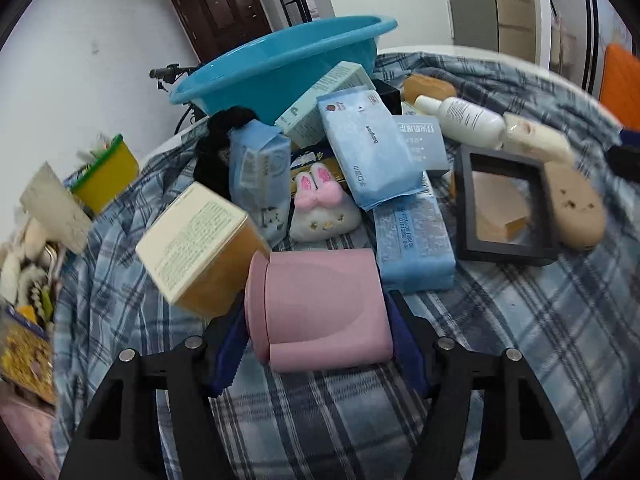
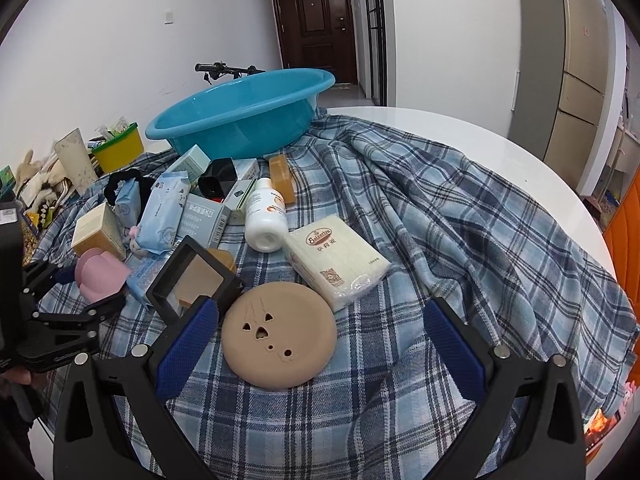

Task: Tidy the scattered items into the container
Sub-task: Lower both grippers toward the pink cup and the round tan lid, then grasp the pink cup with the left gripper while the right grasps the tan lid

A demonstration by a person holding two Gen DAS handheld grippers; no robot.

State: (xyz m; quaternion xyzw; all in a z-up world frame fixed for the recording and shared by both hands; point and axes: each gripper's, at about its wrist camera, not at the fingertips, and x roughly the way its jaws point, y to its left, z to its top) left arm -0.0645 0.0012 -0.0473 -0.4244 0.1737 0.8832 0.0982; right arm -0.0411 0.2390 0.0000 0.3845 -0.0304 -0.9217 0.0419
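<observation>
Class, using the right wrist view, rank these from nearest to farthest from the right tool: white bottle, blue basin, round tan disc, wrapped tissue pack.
1. Round tan disc: between the open right tool's fingers, nearer the left one.
2. Wrapped tissue pack: just beyond the disc, slightly right.
3. White bottle: behind the pack, lying down.
4. Blue basin: far back, left.

Straight ahead of both tongs, at the far end of the room, stands a dark brown panelled door (image 2: 313, 16) set in plain white walls (image 2: 120, 40). Just right of it a black-framed glass partition (image 2: 376, 28) opens onto a passage. Farther right of the right tongs rises a tall beige cabinet (image 2: 576, 68). The round white table (image 2: 460, 128) carries a blue plaid cloth (image 2: 440, 216). An orange panel (image 2: 624, 216) sits at the far right edge. The light is even and soft.
</observation>
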